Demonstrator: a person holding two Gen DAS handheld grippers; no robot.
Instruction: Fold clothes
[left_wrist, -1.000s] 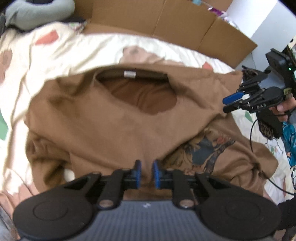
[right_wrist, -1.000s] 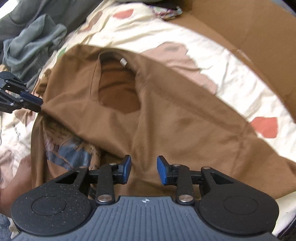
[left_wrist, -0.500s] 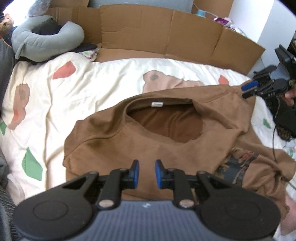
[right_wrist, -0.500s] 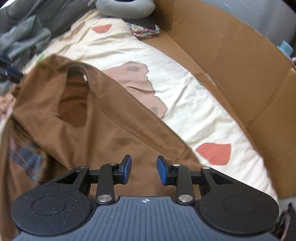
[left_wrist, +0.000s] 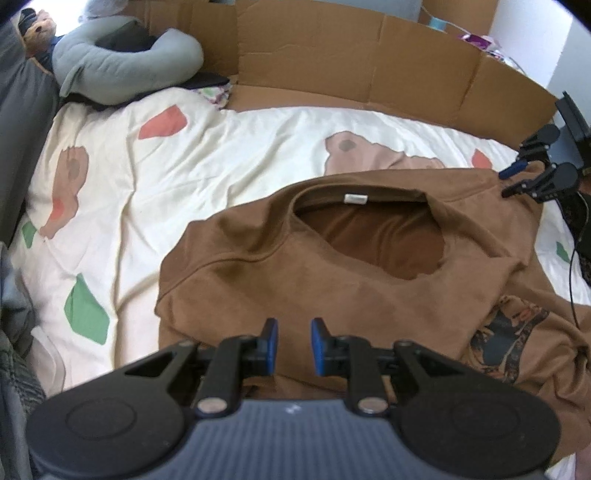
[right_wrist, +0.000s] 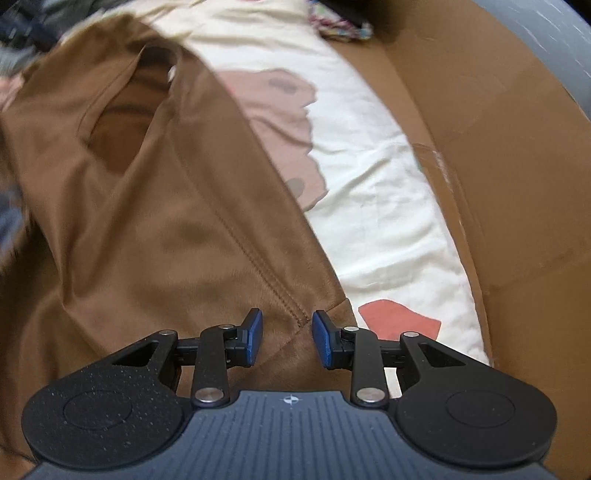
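A brown T-shirt (left_wrist: 332, 288) lies rumpled on the bed, collar opening (left_wrist: 380, 240) upward with a white label (left_wrist: 355, 198) at the back of the neck. A dark print (left_wrist: 506, 339) shows on a turned-over part at the right. My left gripper (left_wrist: 294, 339) hovers over the shirt's near left shoulder, open by a narrow gap with nothing between the pads. My right gripper (right_wrist: 287, 336) stands open above the shoulder seam of the shirt (right_wrist: 147, 221), near its sleeve edge. In the left wrist view the right gripper (left_wrist: 511, 181) sits at the shirt's far right corner.
The shirt rests on a cream duvet (left_wrist: 184, 166) with bear and colour patches. A cardboard wall (left_wrist: 332, 55) lines the far side of the bed and shows as cardboard (right_wrist: 498, 147) on the right. A grey neck pillow (left_wrist: 122, 62) lies at the back left.
The left wrist view has tilted up and drawn back, so more duvet and cardboard show. My right gripper has rolled and shifted to the shirt's right shoulder edge. Both gaps look unchanged.
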